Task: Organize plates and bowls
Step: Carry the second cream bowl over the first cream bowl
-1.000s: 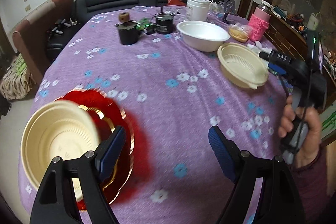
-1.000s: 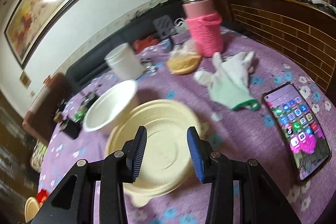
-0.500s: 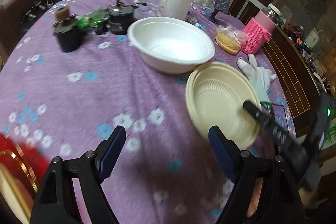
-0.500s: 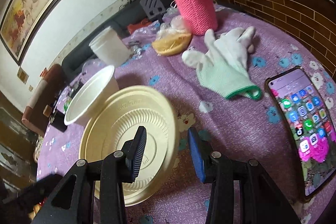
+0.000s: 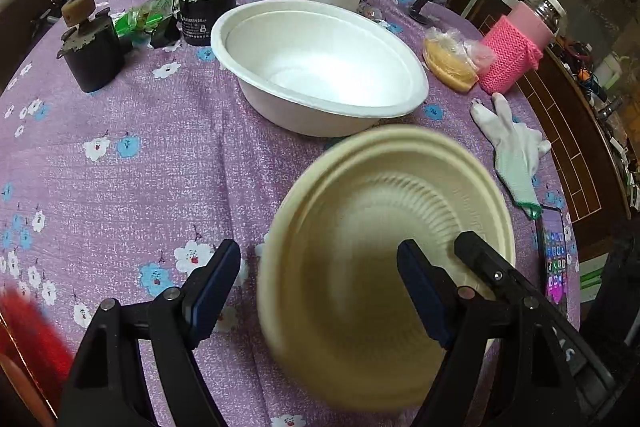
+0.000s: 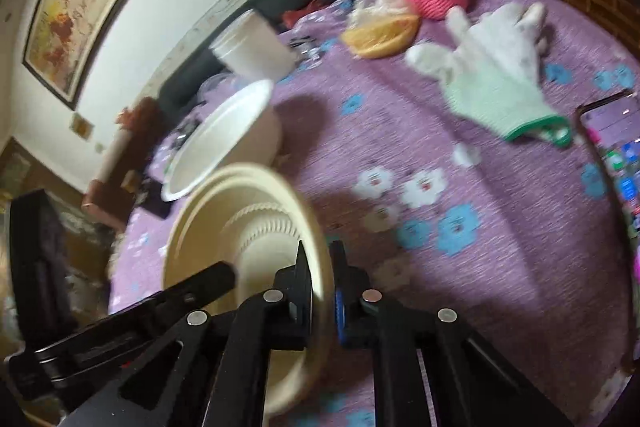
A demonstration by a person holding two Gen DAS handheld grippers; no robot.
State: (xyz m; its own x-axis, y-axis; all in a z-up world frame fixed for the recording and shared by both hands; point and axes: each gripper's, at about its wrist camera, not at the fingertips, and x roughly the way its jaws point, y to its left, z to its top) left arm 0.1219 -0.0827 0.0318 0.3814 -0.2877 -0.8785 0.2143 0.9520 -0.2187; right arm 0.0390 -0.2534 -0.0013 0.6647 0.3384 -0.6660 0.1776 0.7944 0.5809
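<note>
Nearest, the right claw [image 6: 322,291] is pinching the tilted cream bowl's [image 5: 384,267] rim above the desk [image 5: 132,187]; the left claw [image 5: 320,291] is closing around it, not yet pressing. Beyond, the white bowl [image 5: 320,67] is waiting; a thin rim grip is probably risking a slip.

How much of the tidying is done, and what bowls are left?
Not much looks done yet. The right hand-held gripper is pinched on the cream bowl's rim, tilting it up. The left hand-held gripper is closing around that bowl without pressing it. The white bowl still sits alone on the table.
</note>
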